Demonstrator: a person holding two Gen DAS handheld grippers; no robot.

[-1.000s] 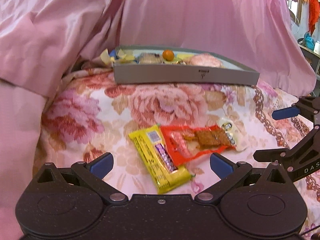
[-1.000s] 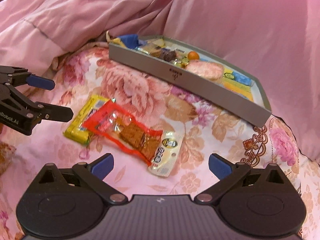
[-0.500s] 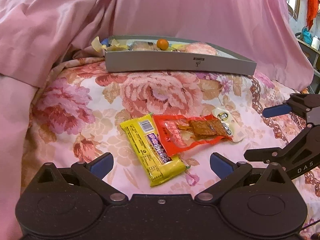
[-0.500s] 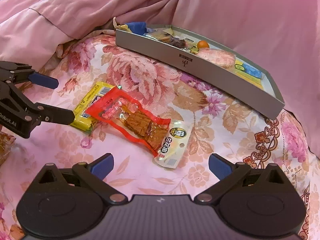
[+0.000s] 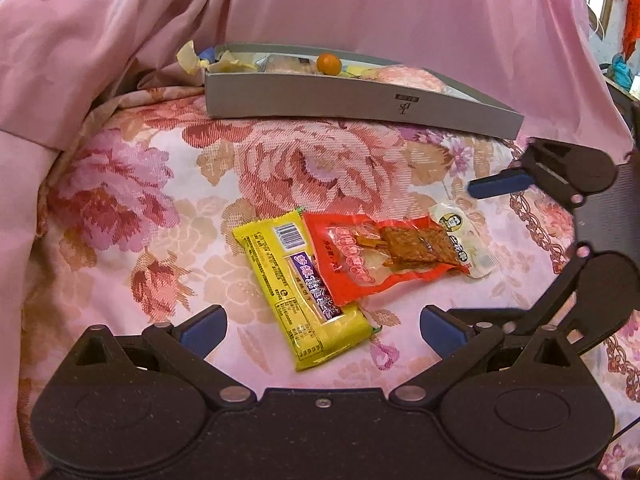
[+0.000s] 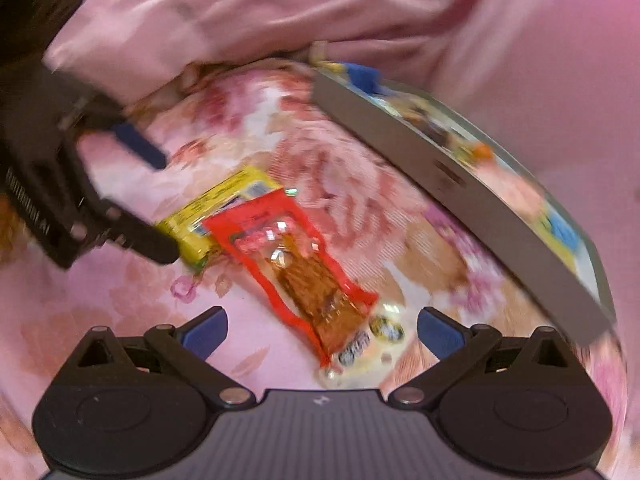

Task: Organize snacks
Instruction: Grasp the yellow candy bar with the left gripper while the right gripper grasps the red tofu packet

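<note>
A yellow snack bar [image 5: 304, 292] lies on the flowered bedspread, and a red clear-window packet [image 5: 384, 252] overlaps its right side. My left gripper [image 5: 322, 328] is open just short of the bar's near end. From the right, my right gripper [image 5: 472, 248] stands open around the packet's white end. The right wrist view is blurred by motion: the red packet [image 6: 304, 272] lies between the open fingers of my right gripper [image 6: 322, 330]. The yellow bar [image 6: 216, 212] sits behind it, beside my open left gripper [image 6: 164, 208].
A long grey tray [image 5: 360, 100] with several snacks and a small orange fruit [image 5: 328, 63] stands at the back, also seen as the tray [image 6: 460, 176]. Pink bedding [image 5: 100, 40] rises behind and on the left. The flowered bedspread [image 5: 140, 208] spreads to the left.
My right gripper has moved in toward the red packet's white end, and its view has blurred. My left gripper has shifted a little, with the yellow bar still between its fingers' line.
</note>
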